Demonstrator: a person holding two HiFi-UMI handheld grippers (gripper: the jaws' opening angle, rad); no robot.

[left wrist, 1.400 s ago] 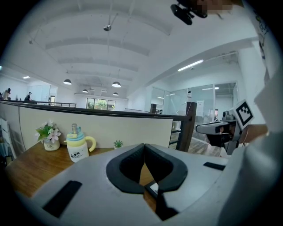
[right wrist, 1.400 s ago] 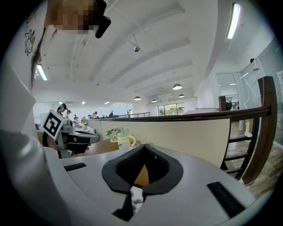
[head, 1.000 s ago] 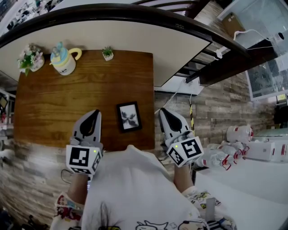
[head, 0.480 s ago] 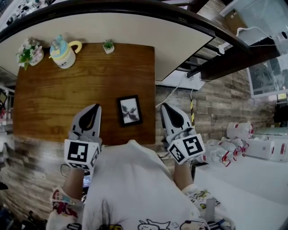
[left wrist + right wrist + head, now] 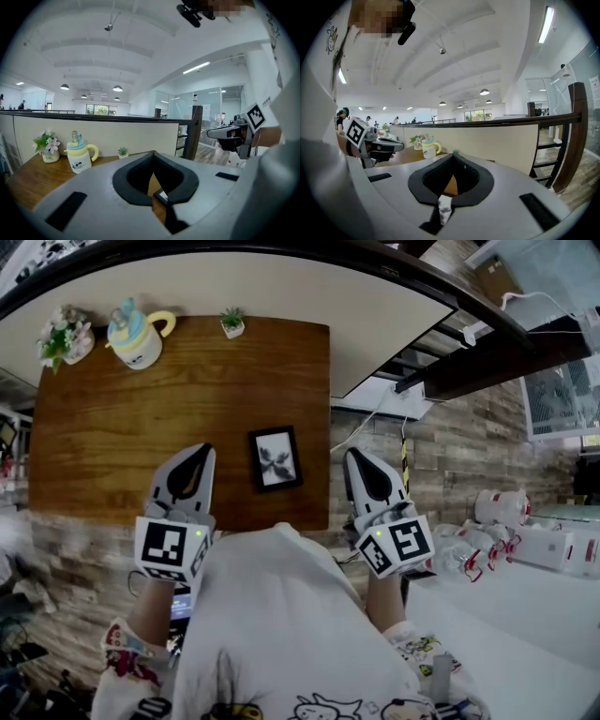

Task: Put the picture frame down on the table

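A small black picture frame with a leaf print lies flat on the wooden table, near its right front corner. My left gripper is held above the table's front edge, to the left of the frame, jaws shut and empty. To the frame's right my right gripper hovers just past the table's right edge, also shut and empty. Neither gripper touches the frame. In the left gripper view only a corner of the frame shows through the gap behind the closed jaws.
Along the table's far edge stand a flower pot, a yellow and white cup with a blue lid and a tiny potted plant. A cream partition with a dark rail runs behind the table. Wood-plank floor lies on the right.
Both grippers and the view have drifted slightly right and down across the frames. The frame stays flat on the table in the same spot.
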